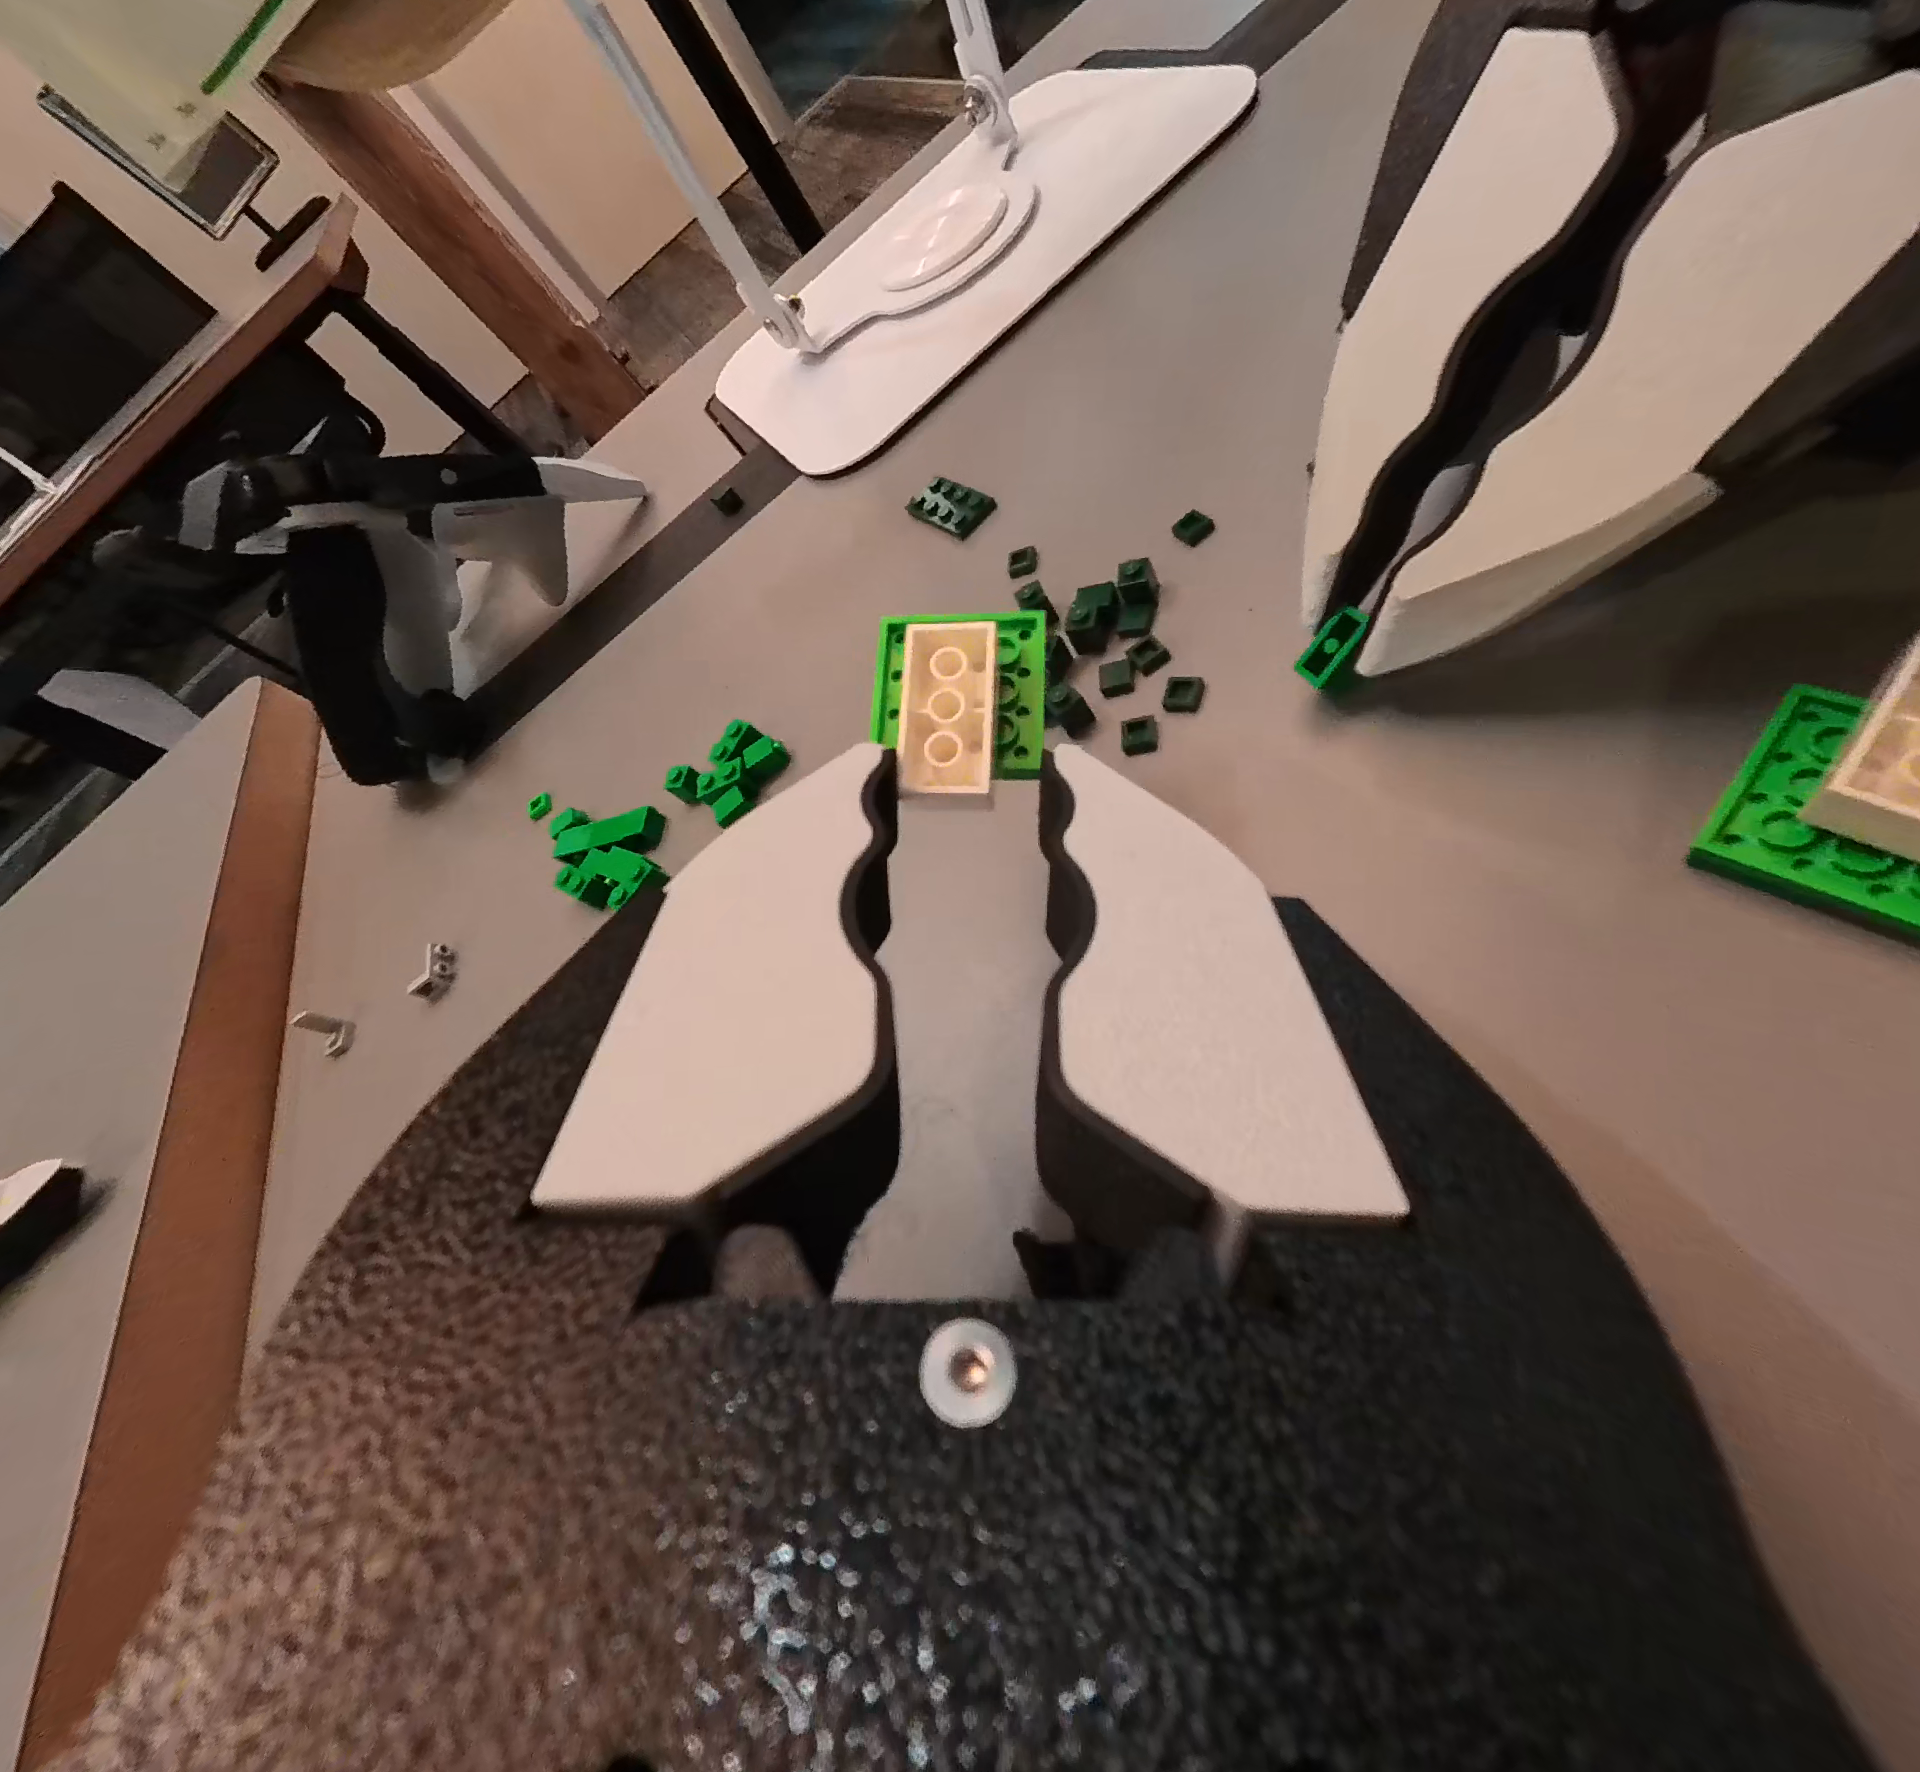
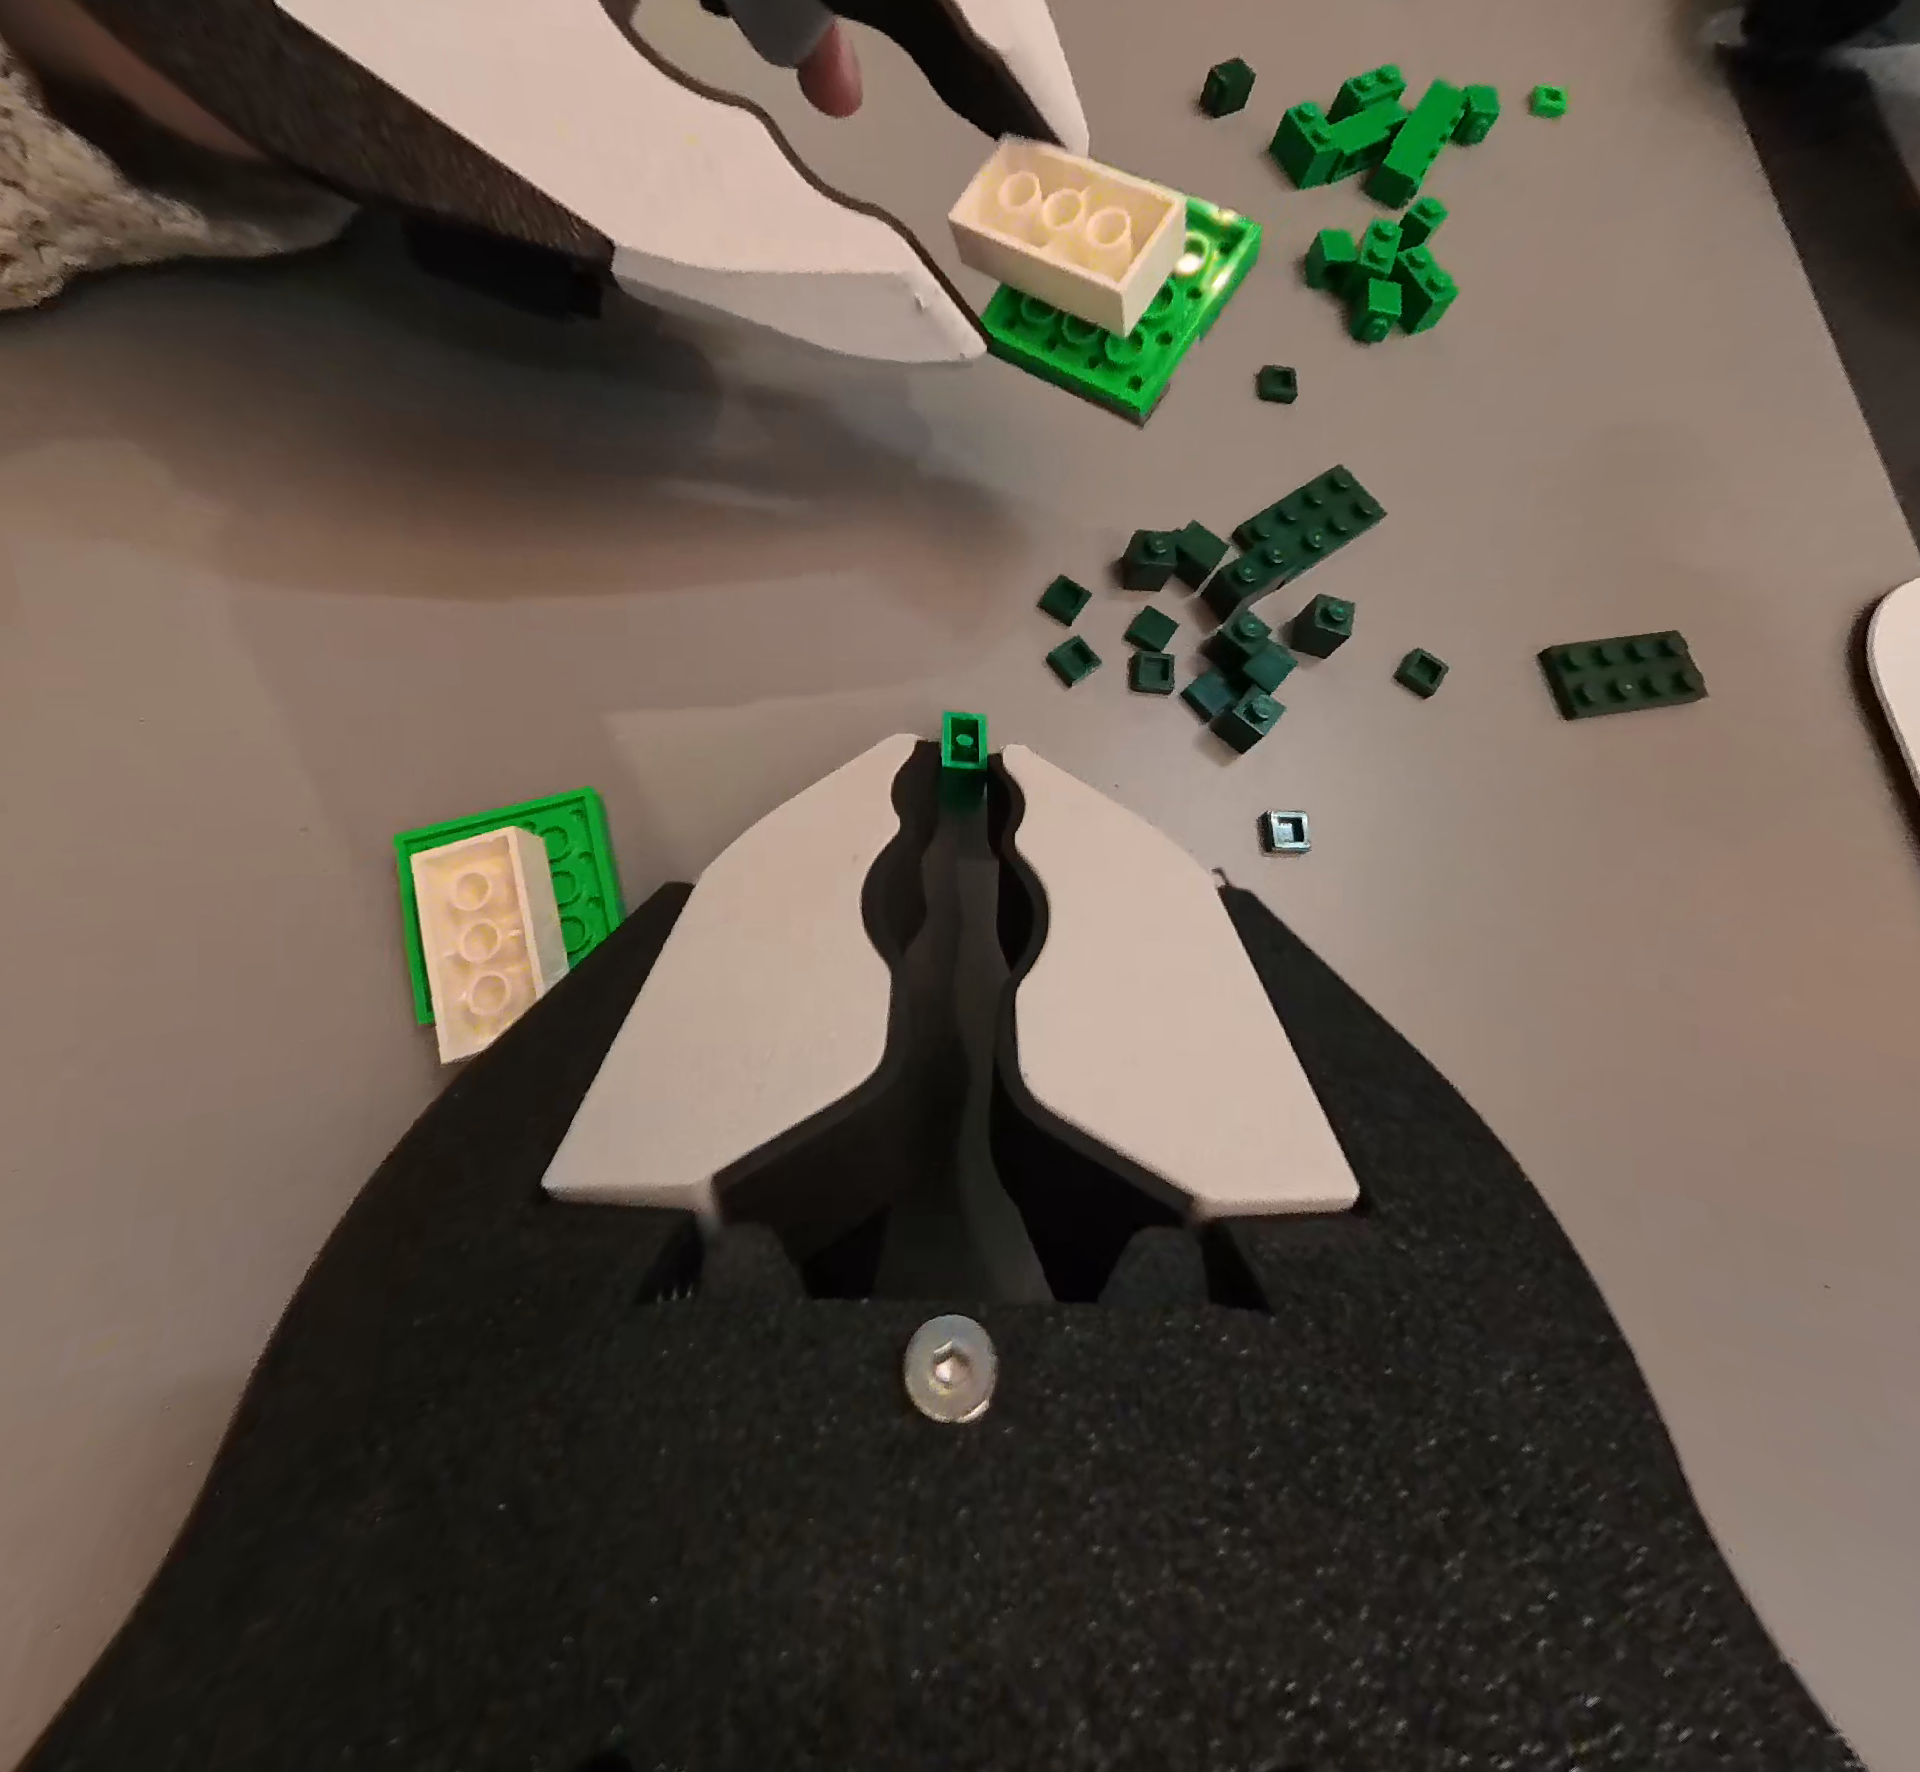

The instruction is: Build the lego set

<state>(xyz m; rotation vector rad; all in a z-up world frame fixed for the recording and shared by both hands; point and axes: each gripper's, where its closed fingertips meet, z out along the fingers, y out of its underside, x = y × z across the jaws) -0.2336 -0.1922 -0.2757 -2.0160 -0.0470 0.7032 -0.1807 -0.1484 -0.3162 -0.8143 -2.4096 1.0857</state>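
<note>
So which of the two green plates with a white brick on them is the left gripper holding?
The green plate next to the bright green brick pile; the left gripper's jaws flank it. The other plate lies free beside the right gripper.

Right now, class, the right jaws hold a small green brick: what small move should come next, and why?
Probably carry the green brick toward the assembly held by the left gripper. The right gripper is shut on it, clear of the loose piles, while the green plate under the white brick has bare studs. The exact spot is unclear.

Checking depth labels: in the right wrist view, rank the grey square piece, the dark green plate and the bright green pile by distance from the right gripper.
From the right gripper:
1. Grey square piece, just right.
2. Dark green plate, far right.
3. Bright green pile, top right.
</note>
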